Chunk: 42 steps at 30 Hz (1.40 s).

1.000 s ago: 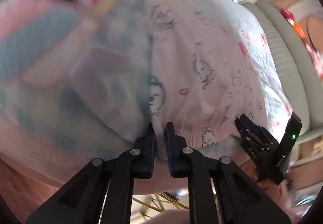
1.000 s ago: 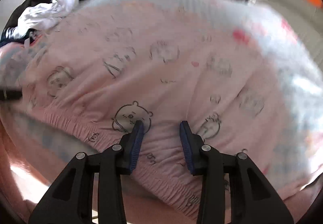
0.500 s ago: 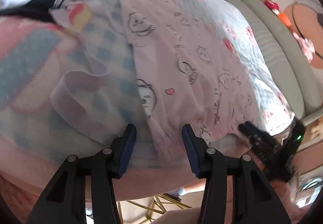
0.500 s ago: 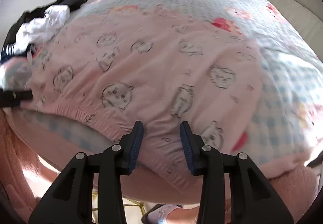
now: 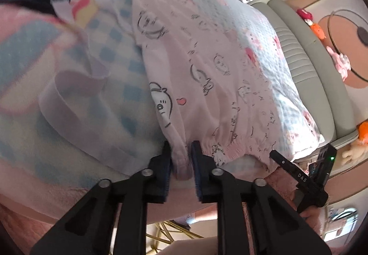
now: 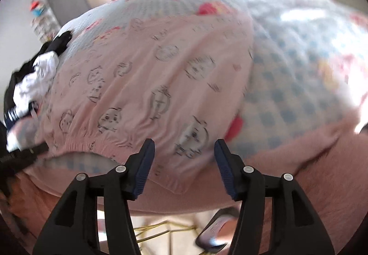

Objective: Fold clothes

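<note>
Left wrist view showed the left hand-held gripper (image 5: 180,158) clamped on a bunched corner of the pink garment's (image 5: 207,75) elastic waistband, at the near edge of the bed (image 5: 110,52). The garment lay spread on the checked bedcover (image 5: 124,70), its long axis running away from the camera, waistband nearest. Only this view showed the grey sofa (image 5: 306,66) beyond and the right hand-held gripper (image 5: 299,176) low on the right. The right wrist view, blurred, showed the right hand-held gripper (image 6: 184,163) spread wide over the waistband without gripping it, and a dark-and-white clothes pile (image 6: 34,80) at far left.
</note>
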Each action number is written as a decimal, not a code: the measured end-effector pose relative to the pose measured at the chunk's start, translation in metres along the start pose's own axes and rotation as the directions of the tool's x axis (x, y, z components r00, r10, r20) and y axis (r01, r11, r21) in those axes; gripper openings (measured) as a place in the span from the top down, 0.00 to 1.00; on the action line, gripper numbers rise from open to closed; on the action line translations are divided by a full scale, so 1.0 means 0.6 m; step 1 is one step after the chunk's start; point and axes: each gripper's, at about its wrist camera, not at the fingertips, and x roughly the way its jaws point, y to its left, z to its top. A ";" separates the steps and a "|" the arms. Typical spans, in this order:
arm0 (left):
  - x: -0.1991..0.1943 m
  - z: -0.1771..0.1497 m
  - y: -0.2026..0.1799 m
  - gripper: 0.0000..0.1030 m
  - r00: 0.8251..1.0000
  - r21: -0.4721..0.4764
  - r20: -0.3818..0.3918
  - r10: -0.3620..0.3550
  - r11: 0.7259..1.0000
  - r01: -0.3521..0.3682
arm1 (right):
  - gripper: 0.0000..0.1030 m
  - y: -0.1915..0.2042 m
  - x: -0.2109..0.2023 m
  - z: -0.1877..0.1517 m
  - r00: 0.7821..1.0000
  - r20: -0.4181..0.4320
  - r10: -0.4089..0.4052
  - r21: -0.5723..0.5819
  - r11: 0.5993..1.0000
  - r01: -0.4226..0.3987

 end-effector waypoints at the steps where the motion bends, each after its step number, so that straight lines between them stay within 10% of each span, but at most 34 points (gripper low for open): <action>1: 0.003 -0.001 0.003 0.72 1.000 -0.005 -0.008 -0.005 1.000 0.005 | 0.46 -0.008 0.003 -0.001 1.000 -0.010 0.019 0.027 0.999 -0.019; 4: 0.015 0.005 -0.003 0.52 0.999 0.013 -0.037 -0.021 1.000 0.021 | 0.46 -0.033 0.013 -0.004 0.996 -0.036 0.077 0.109 0.991 -0.073; 11: 0.010 0.005 -0.048 0.75 0.996 0.112 0.023 0.087 0.990 -0.089 | 0.64 -0.014 0.010 0.008 0.964 -0.009 0.266 0.087 0.960 -0.265; 19: 0.014 -0.006 -0.014 0.78 0.999 0.028 0.026 0.038 0.999 -0.038 | 0.49 -0.007 0.053 -0.005 0.987 -0.066 0.149 0.068 0.987 -0.145; 24: 0.002 -0.012 -0.036 0.84 0.995 0.077 0.063 0.078 0.994 -0.083 | 0.86 0.010 0.031 -0.006 0.983 -0.027 0.181 0.003 0.983 -0.181; 36: -0.021 -0.023 -0.065 0.87 0.997 0.114 0.052 0.063 0.991 -0.069 | 0.91 -0.001 -0.052 0.016 0.987 0.082 0.136 -0.023 0.991 -0.134; 42: 0.007 -0.020 -0.037 0.83 0.988 0.073 -0.047 0.148 0.987 -0.145 | 0.80 -0.032 0.066 -0.004 0.985 -0.147 0.087 0.034 0.996 -0.083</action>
